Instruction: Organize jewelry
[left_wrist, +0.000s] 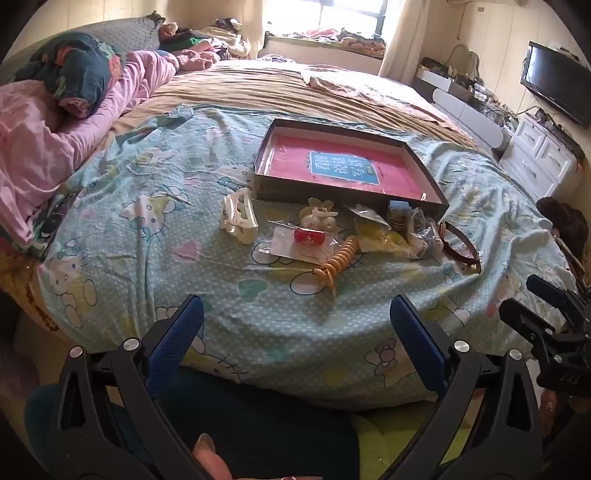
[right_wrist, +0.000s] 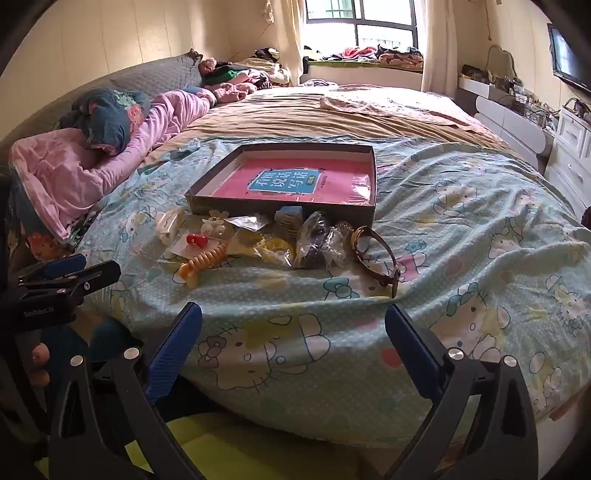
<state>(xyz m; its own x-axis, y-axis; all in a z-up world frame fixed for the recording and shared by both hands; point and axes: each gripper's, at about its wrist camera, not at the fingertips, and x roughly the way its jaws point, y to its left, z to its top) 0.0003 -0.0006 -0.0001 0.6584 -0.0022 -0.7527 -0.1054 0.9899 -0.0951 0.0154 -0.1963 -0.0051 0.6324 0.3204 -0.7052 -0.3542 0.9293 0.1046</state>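
A shallow dark box (left_wrist: 349, 195) (right_wrist: 280, 210) with a pink book inside lies on the bed. In front of it is a loose pile: a white hair claw (left_wrist: 238, 216) (right_wrist: 168, 223), a red bead piece on a clear packet (left_wrist: 308, 236) (right_wrist: 195, 240), an orange spiral hair tie (left_wrist: 336, 264) (right_wrist: 203, 262), clear bags (left_wrist: 421, 230) (right_wrist: 317, 240) and a brown headband (left_wrist: 460, 242) (right_wrist: 380, 258). My left gripper (left_wrist: 295, 317) is open and empty, short of the pile. My right gripper (right_wrist: 293, 325) is open too, near the bed's front edge, nothing between its fingers.
The blue cartoon sheet (left_wrist: 184, 236) (right_wrist: 461, 221) covers the near bed; pink and dark bedding (left_wrist: 55, 122) (right_wrist: 92, 147) is heaped at the left. White drawers (left_wrist: 543, 155) and a wall television (left_wrist: 557, 85) stand at the right. Each gripper shows at the other view's edge.
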